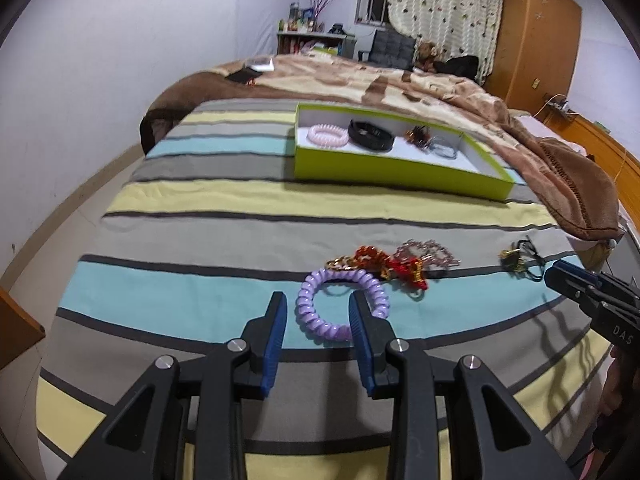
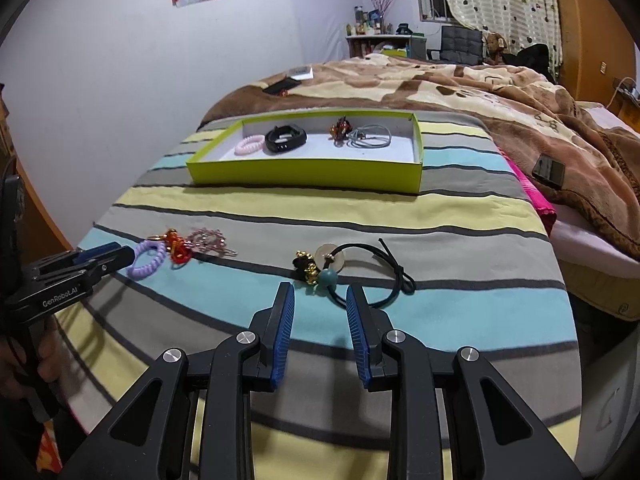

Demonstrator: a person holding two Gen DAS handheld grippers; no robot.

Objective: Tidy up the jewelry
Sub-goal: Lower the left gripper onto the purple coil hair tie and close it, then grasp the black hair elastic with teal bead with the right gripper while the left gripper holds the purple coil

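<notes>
A purple coil hair tie (image 1: 305, 309) lies on the striped bedspread, between and just ahead of the fingertips of my left gripper (image 1: 317, 298). That gripper is open and its pads are not pressing on the coil. Behind the coil lie a red and gold charm piece (image 1: 372, 259) and a pink bead chain (image 1: 429, 251). My right gripper (image 2: 320, 288) is open just short of a black cord bracelet (image 2: 360, 245) with a teal bead (image 2: 328, 278) and gold charms. A lime-green tray (image 2: 304, 170) farther back holds a pink coil (image 2: 250, 145), a black band (image 2: 285, 138) and a grey tie.
A brown blanket (image 2: 520, 112) is bunched along the right of the bed, with a dark phone (image 2: 549, 171) on it. The bed's edge drops off at the left toward the wall. Shelves, a chair and a wardrobe stand at the far end of the room.
</notes>
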